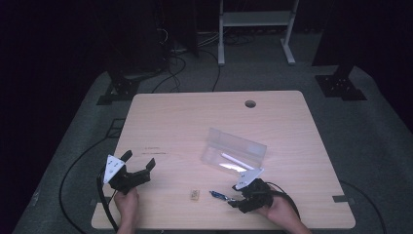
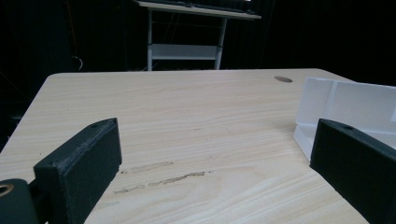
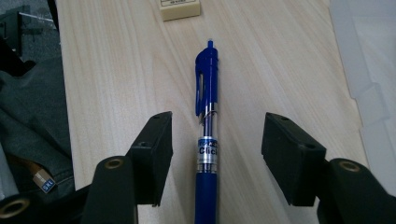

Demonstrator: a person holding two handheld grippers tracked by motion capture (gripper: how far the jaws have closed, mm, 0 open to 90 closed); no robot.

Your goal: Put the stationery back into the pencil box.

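Blue pen (image 3: 207, 135) lies flat on the table (image 3: 116, 70), btw the jaws of the right gripper (image 3: 217, 154), running lengthwise along them; jaws wide, a gap to the barrel on both sides, not touching. Clip end w/ the click button points away from the gripper. Silver band on the barrel reads "Click". In the high view the pen (image 1: 218, 195) sits just ahead of the right gripper (image 1: 238, 201), near the table's front edge.

Past the pen tip: a small beige eraser (image 3: 180, 9), print on top too small to read. To the gripper's right, clear plastic case (image 3: 369, 70), open, a white pen inside (image 1: 237, 161).

Left gripper (image 1: 139, 163) well apart on the other side, jaws wide, nothing btw them but bare wood w/ faint smudges (image 2: 159, 177); case (image 2: 345, 107) just beyond its right jaw.
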